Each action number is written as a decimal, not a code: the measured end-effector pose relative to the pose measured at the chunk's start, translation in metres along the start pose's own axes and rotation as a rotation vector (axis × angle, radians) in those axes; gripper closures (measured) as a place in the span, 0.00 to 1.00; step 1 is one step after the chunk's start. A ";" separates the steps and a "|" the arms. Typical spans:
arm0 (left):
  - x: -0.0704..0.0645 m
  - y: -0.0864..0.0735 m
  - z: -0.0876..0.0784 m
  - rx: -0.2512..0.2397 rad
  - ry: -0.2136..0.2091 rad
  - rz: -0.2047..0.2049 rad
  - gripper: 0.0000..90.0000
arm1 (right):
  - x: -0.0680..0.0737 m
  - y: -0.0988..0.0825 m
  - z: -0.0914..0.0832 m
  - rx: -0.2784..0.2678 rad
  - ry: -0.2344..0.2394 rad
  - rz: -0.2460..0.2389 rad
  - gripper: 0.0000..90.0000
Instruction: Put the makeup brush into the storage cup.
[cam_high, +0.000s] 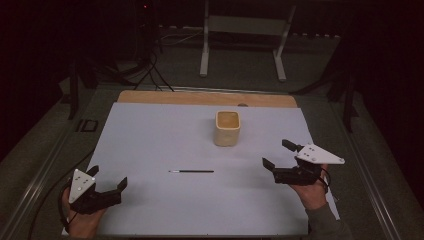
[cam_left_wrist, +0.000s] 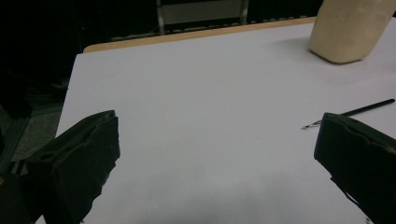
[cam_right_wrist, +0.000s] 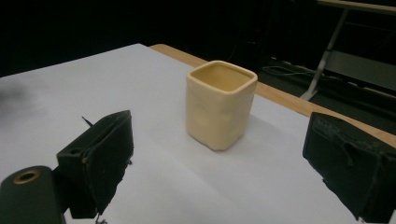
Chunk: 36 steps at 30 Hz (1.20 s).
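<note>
White-covered surface (cam_high: 150, 135) — both grippers wide apart, holding nothing.
Left gripper (cam_high: 107, 180) and right gripper (cam_high: 279, 154) flank a thin black brush (cam_high: 191, 171); cream square ceramic cup (cam_high: 227, 128) stands beyond.

Dim overall; room beyond the white sheet-covered surface (cam_high: 165, 130) falls to near black. Light is soft and from above: the cream square ceramic cup (cam_right_wrist: 220, 103) casts only a faint shadow at its base. No glare. High view soft and grainy. Near black jaws in both gripper views slightly out of focus.
</note>
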<state>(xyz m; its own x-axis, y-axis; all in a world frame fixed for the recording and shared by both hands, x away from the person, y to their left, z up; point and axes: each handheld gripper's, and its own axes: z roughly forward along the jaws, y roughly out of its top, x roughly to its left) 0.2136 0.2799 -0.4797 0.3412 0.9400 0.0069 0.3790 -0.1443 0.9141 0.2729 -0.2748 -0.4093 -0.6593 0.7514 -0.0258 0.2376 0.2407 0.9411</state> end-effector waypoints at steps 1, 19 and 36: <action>0.000 0.000 0.000 0.001 0.000 0.000 0.02 | 0.000 0.000 0.002 0.002 0.002 -0.004 0.09; 0.000 0.000 0.001 0.005 -0.002 0.004 0.02 | 0.009 0.016 0.035 0.021 0.073 -0.039 0.10; 0.000 0.000 0.000 0.002 -0.005 0.004 0.02 | 0.024 0.033 0.069 -0.003 0.151 -0.048 0.10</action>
<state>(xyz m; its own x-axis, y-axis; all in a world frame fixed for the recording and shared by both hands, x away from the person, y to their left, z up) 0.2140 0.2800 -0.4799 0.3470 0.9378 0.0081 0.3793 -0.1483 0.9133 0.3142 -0.2066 -0.4021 -0.7696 0.6382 -0.0197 0.2012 0.2717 0.9411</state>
